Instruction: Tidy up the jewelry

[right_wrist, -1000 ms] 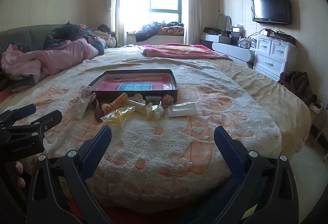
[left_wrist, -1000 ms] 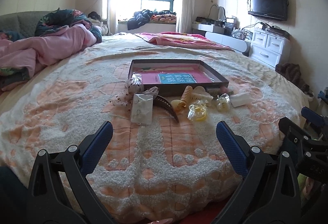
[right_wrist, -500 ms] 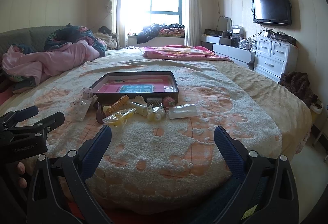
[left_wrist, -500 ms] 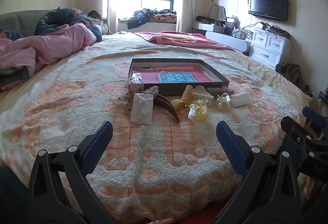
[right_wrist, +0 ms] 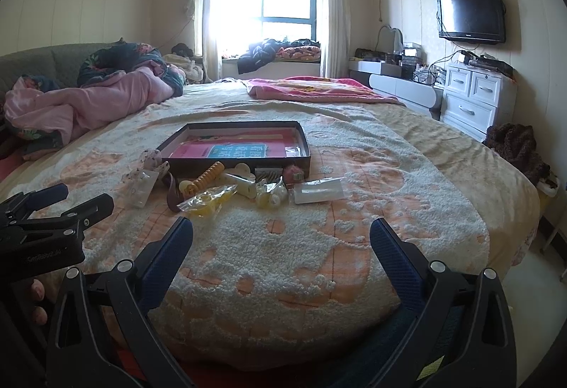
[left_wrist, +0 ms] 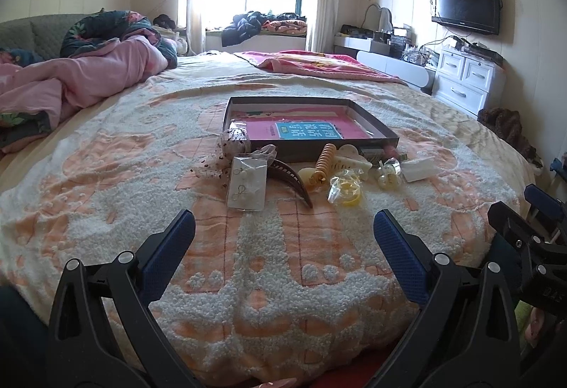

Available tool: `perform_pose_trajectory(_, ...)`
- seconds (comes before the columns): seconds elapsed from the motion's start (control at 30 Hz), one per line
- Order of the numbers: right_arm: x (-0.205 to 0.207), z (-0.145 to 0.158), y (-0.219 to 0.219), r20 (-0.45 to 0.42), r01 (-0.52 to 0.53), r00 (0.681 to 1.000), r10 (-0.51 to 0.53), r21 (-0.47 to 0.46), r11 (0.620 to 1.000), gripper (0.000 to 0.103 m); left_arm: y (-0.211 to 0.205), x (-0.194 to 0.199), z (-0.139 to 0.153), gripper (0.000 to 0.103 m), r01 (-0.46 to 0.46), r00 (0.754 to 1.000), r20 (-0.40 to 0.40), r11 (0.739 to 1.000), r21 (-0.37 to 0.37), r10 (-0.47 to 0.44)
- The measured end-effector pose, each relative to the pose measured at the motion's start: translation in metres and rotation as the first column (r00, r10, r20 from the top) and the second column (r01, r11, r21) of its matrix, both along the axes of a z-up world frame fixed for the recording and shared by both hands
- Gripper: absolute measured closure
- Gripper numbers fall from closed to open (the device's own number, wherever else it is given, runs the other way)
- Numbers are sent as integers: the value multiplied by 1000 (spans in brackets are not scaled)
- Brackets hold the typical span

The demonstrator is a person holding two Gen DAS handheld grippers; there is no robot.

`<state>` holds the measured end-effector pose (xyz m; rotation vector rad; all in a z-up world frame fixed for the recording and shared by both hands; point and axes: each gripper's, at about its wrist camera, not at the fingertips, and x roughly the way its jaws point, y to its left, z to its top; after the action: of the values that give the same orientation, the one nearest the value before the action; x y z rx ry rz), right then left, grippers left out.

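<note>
I see both hand-held grippers, left (left_wrist: 283, 239) and right (right_wrist: 281, 239), released and empty; jewelry pile (left_wrist: 319, 171) mid-frame beside tray (left_wrist: 375, 120), staged for sorting.

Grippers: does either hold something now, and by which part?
Nothing is held. The left gripper and right gripper are open, short of the items on the bed.

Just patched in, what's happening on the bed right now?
Nothing is picked up yet. The left gripper and right gripper both hang open and empty over the near edge of the peach-and-white textured bedspread. Hair clips and packaged jewelry, including a white earring card and a brown curved hair clip, lie scattered in front of the dark shallow tray.
</note>
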<state>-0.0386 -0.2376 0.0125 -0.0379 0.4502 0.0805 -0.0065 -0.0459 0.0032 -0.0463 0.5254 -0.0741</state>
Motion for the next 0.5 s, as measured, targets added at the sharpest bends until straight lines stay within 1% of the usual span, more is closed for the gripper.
perform_pose_trajectory(0.5, 0, -1, 1, -2, 1, 1000, -1, 0, 1000, 6, 1, 0, 0, 11, -3, 1000, -3, 1000, 5, 3)
